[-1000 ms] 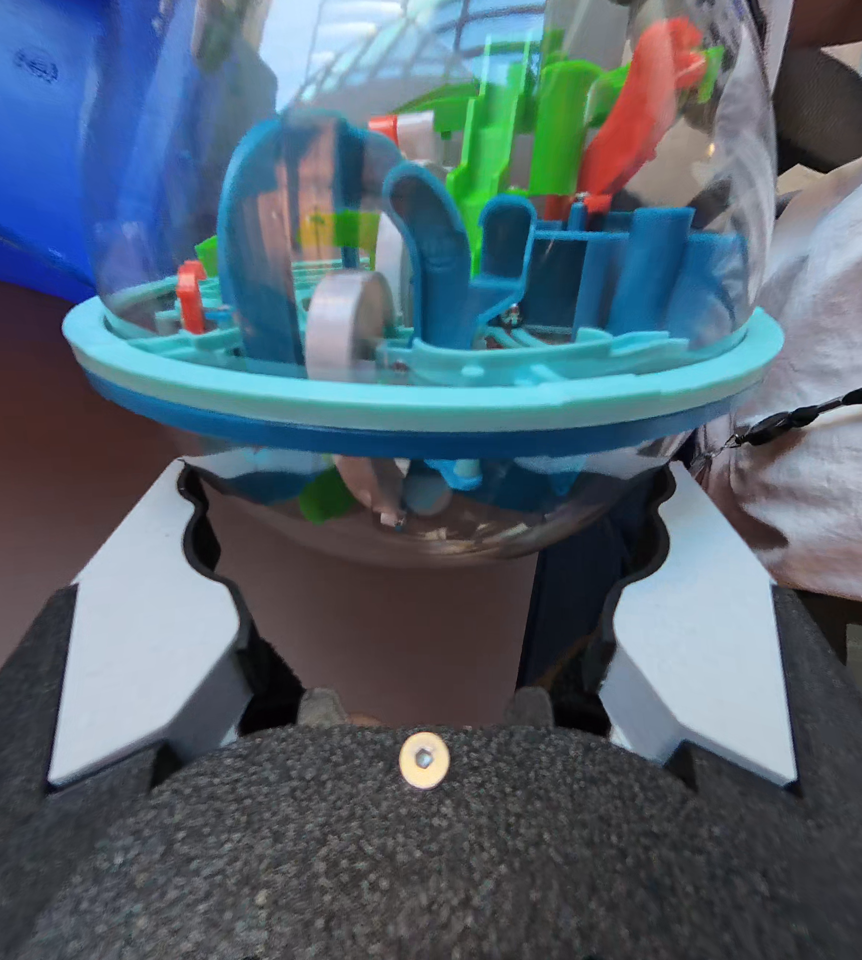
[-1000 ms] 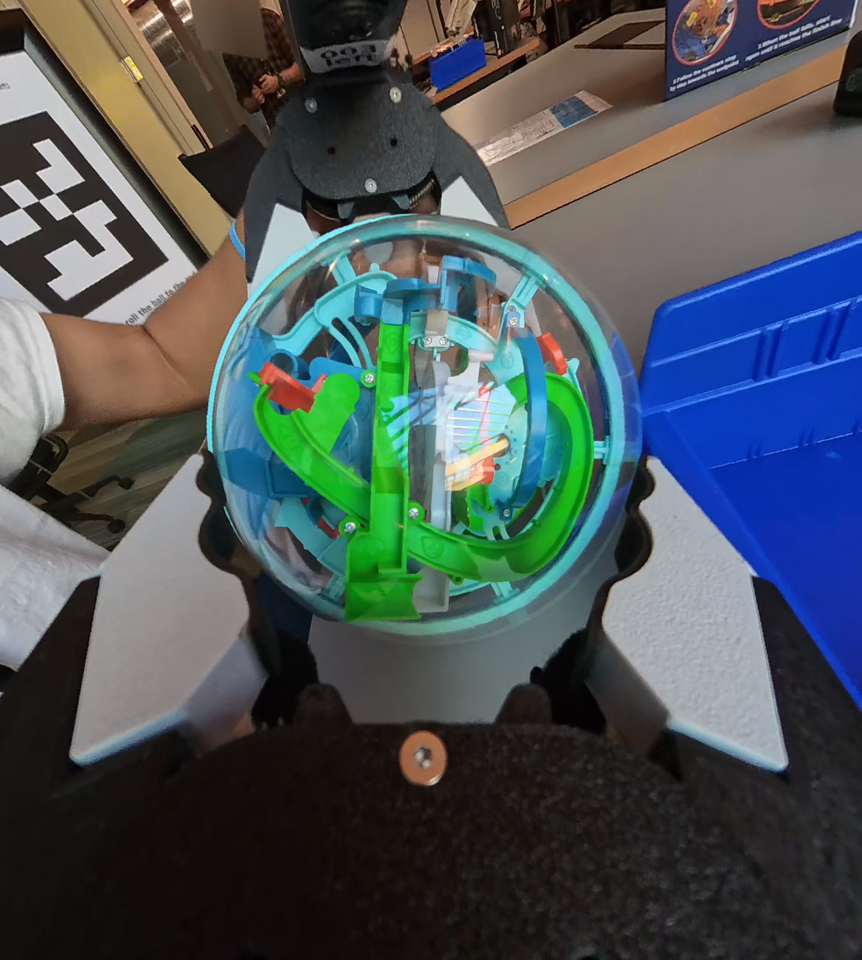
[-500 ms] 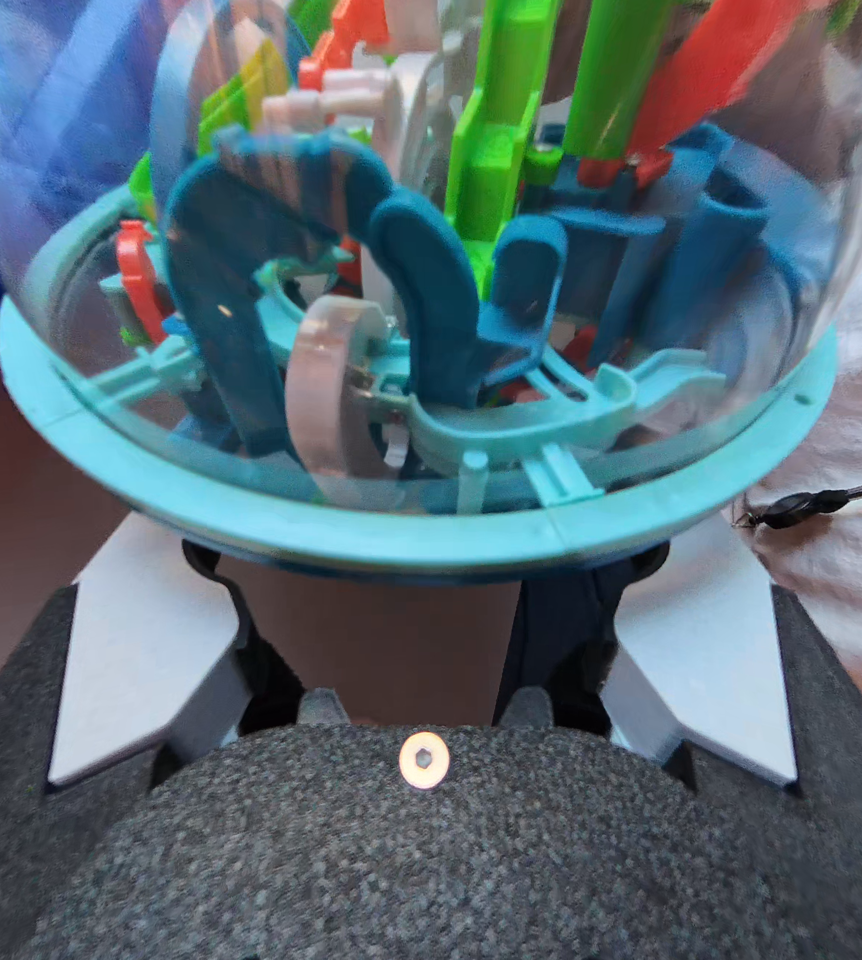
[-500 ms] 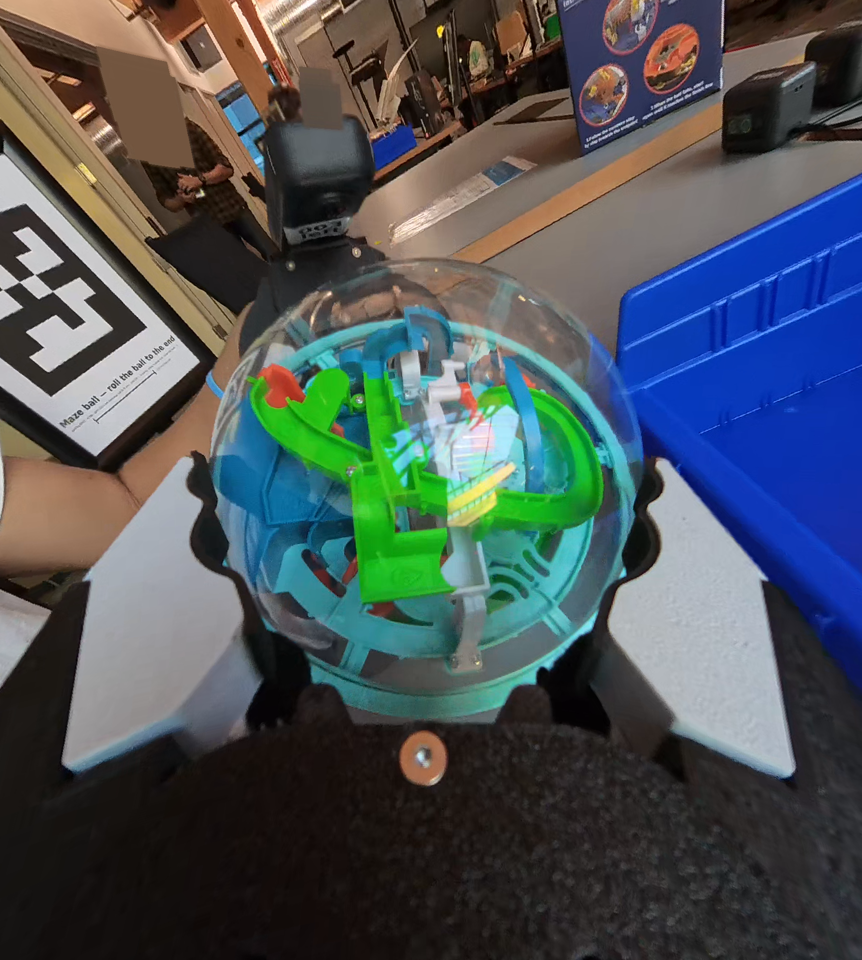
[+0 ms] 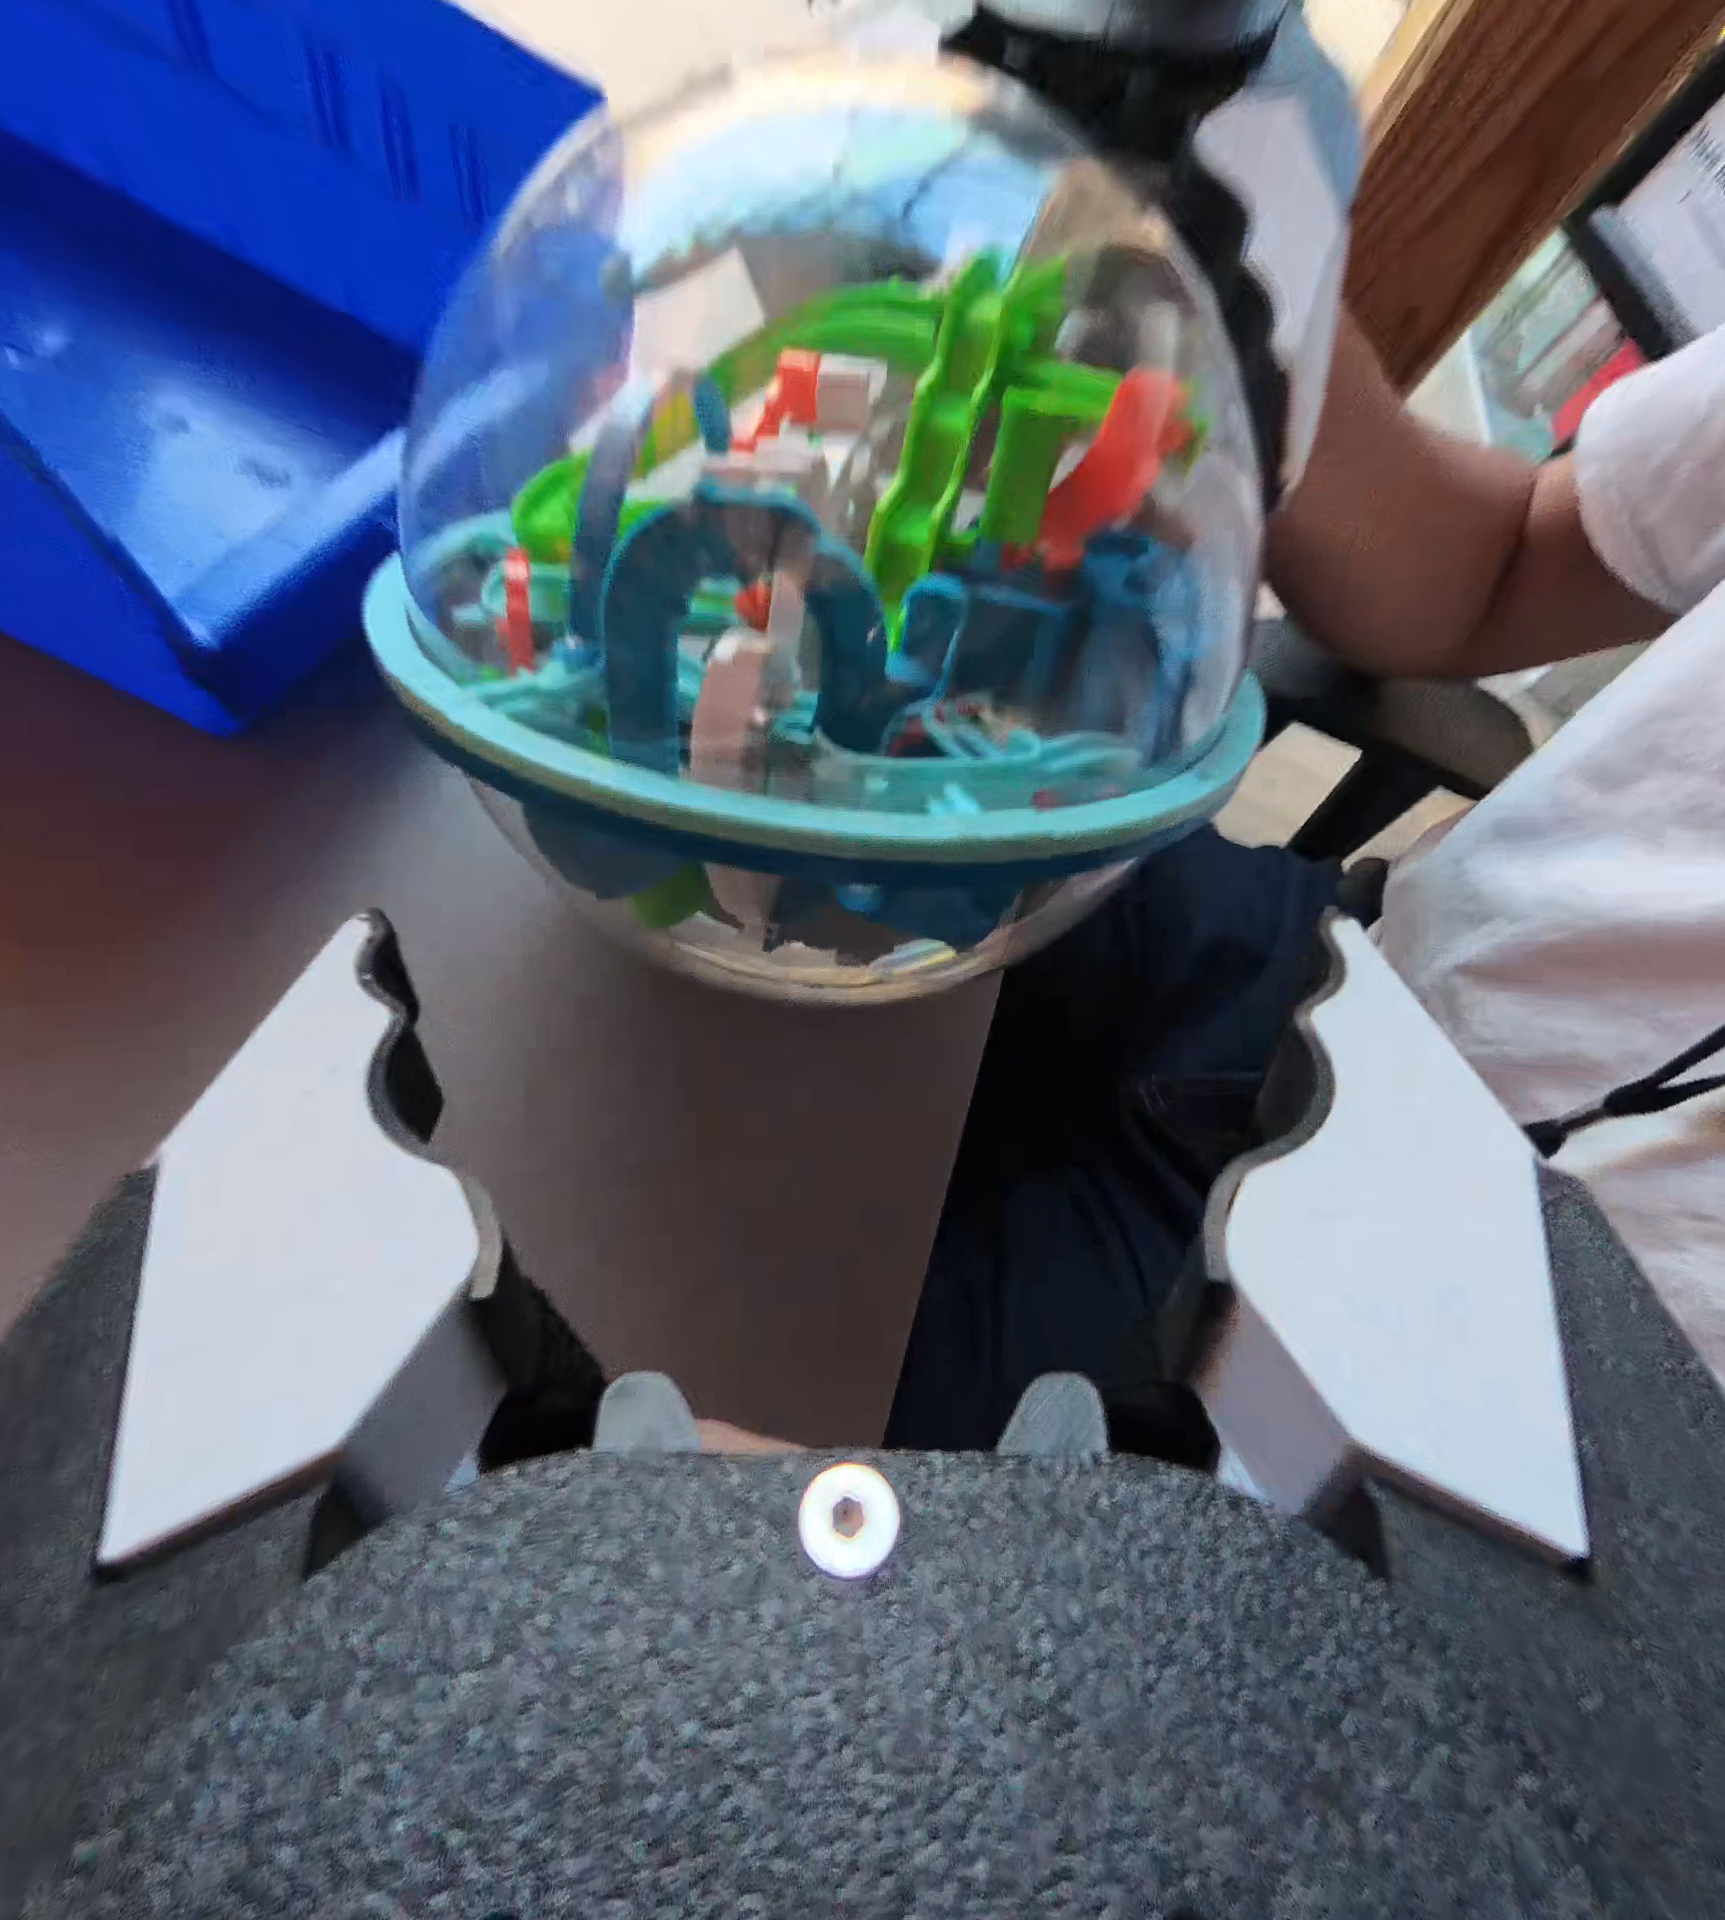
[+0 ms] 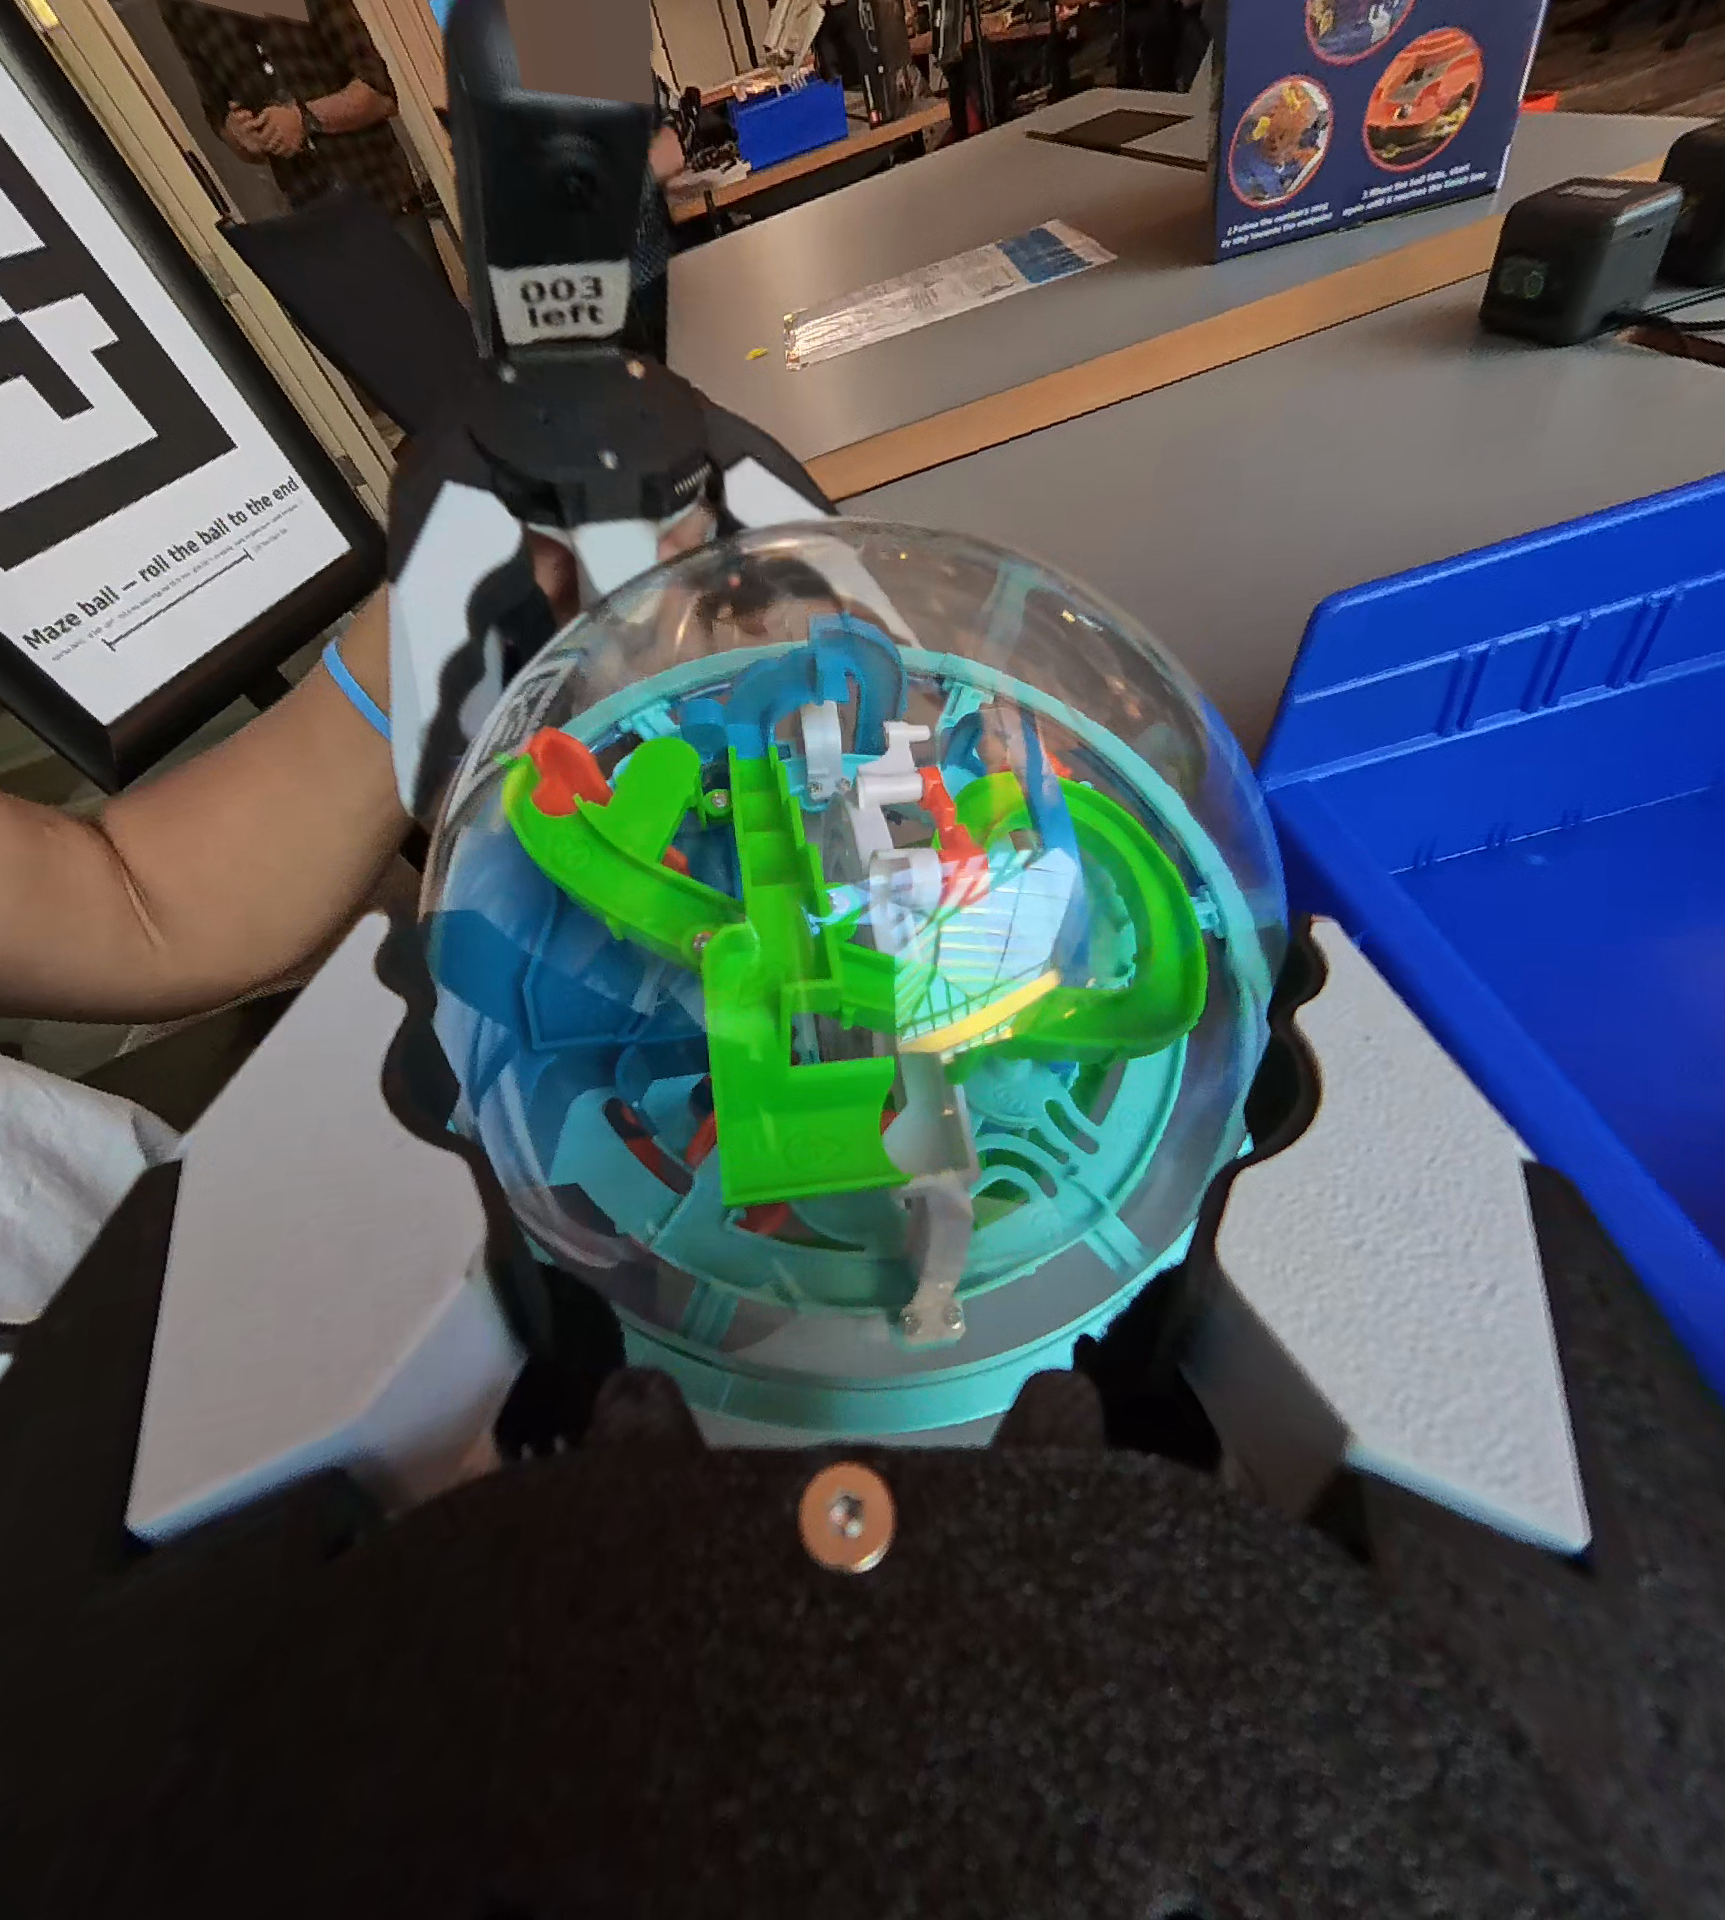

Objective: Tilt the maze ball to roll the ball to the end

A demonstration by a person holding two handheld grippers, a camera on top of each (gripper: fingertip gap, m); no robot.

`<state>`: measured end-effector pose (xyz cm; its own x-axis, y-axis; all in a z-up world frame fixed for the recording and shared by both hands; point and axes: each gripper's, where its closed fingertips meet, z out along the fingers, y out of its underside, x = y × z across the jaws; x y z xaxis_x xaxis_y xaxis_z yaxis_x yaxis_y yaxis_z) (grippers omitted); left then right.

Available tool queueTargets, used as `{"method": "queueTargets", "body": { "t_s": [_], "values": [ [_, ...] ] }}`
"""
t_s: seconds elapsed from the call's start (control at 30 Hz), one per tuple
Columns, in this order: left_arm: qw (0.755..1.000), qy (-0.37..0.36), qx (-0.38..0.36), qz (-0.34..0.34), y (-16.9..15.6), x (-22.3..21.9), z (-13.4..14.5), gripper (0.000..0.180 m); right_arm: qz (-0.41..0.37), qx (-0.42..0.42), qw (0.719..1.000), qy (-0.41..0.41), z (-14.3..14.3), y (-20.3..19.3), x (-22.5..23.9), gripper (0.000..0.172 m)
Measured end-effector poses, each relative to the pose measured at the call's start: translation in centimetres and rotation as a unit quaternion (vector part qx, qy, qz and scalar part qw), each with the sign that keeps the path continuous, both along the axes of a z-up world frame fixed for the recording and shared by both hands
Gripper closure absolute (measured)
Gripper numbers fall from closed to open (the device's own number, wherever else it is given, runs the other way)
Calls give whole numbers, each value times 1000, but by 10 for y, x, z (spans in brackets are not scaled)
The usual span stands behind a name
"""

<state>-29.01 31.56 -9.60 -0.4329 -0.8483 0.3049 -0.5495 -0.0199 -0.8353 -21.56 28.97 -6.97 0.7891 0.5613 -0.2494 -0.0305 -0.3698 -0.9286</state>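
The right gripper [image 6: 842, 997] has the maze ball [image 6: 837, 966] clamped at its widest, both black wavy pads pressed to the clear shell. The left gripper [image 5: 858, 935] stands wide with nothing between its fingers [image 5: 318, 1195]; the ball sits just past their tips, untouched. So 1 gripper carries the whole ball, up off the worktop [image 6: 1097, 468].

The small ball inside I cannot pick out among the green, blue and red tracks. To my mind the tilting should be slow wrist rolls, with a pause after each turn so the runner settles on its track. The shell is smooth and round, so I'd guess a quick twist could let it slip in the pads.

The blue bin [image 6: 1564, 883] stands close on the right, its wall near the ball; a wide swing that way might knock it. The holder's arm [image 6: 162, 883] crosses at the worktop's left edge. Beyond it a framed sign [image 6: 58, 416] leans; 2 dark boxes [image 6: 1575, 260] sit at the far right corner.
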Motion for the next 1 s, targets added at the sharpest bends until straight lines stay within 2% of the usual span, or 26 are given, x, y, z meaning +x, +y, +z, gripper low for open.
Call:
{"method": "queueTargets", "body": {
  "t_s": [0.07,0.3,0.4,0.6,1.0],
  "values": [
    [1000,-26,-10,7,0,3,12,22,3,4,1000,-7,1,0,-3,19],
    [999,-34,14,26,-15,22,-11,23,20,13,999,-27,2,1,-10,19],
    [998,-52,-3,35,-18,22,-10,30,20,10,1000,-19,3,2,-9,20],
    [996,-67,-14,55,-24,23,-10,31,11,-4,1000,4,6,-3,-4,23],
    [995,-70,-16,71,-33,19,-24,27,21,-27,995,-91,5,-2,-17,19]
  ]
}}
